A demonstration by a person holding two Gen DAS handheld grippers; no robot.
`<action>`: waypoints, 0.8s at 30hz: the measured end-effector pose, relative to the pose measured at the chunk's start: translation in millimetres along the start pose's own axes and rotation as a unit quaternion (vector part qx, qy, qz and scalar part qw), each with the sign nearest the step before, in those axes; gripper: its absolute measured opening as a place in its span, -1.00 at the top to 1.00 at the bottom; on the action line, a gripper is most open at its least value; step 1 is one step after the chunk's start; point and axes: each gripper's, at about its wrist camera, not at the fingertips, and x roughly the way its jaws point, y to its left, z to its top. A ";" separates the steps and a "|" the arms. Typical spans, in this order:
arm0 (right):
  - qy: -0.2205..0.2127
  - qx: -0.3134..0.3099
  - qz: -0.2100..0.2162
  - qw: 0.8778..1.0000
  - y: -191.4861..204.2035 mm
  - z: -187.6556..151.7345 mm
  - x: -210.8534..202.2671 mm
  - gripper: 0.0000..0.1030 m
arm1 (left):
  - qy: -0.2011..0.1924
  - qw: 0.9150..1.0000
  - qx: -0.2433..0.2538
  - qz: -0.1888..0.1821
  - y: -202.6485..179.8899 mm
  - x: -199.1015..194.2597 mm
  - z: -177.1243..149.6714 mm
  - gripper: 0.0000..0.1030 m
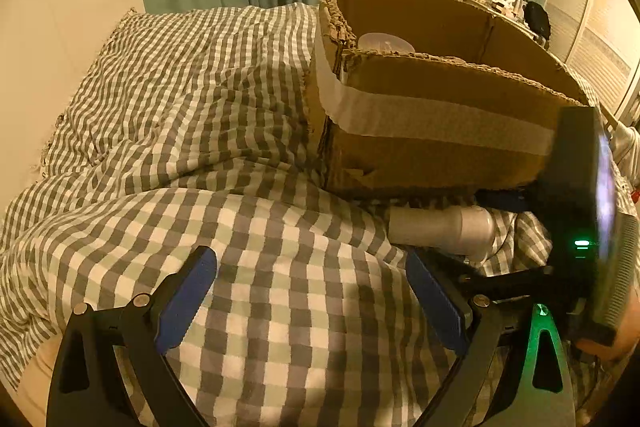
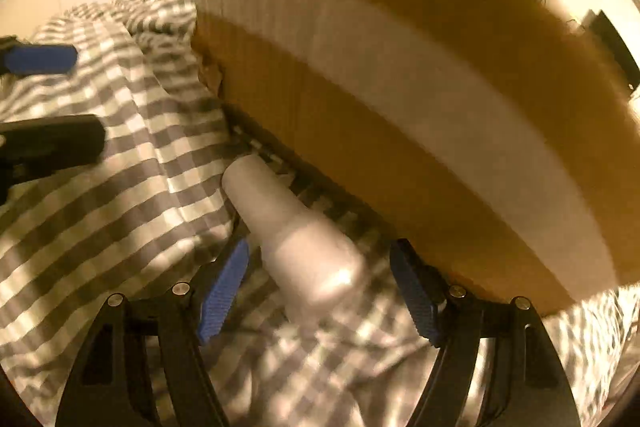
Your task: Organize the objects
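A white bottle [image 2: 296, 247] is lying on its side on a checked blanket [image 1: 240, 227], just in front of a cardboard box [image 1: 420, 147] with a pale tape band. The right gripper [image 2: 320, 279] is being held over the bottle with its blue pads [image 2: 224, 291] spread apart on either side, neither pad pressing on it. The left gripper [image 1: 312, 295] is being held wide over bare blanket, with nothing between its fingers. A clear container [image 1: 386, 43] is sitting inside the box.
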 end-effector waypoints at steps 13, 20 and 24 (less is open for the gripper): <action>-0.034 0.045 -0.016 0.998 3.4 -13.2 -70.7 0.00 | -0.013 1.000 -0.018 -0.006 7.3 -23.8 2.4 -0.90; -0.114 0.085 -0.033 0.989 -16.4 3.4 -165.5 0.00 | -0.062 0.997 -0.022 -0.039 3.3 -76.9 45.0 -0.90; -0.150 0.143 -0.012 0.978 -57.9 34.5 -198.9 0.00 | -0.092 0.994 -0.018 -0.057 -1.8 -99.6 82.2 -0.90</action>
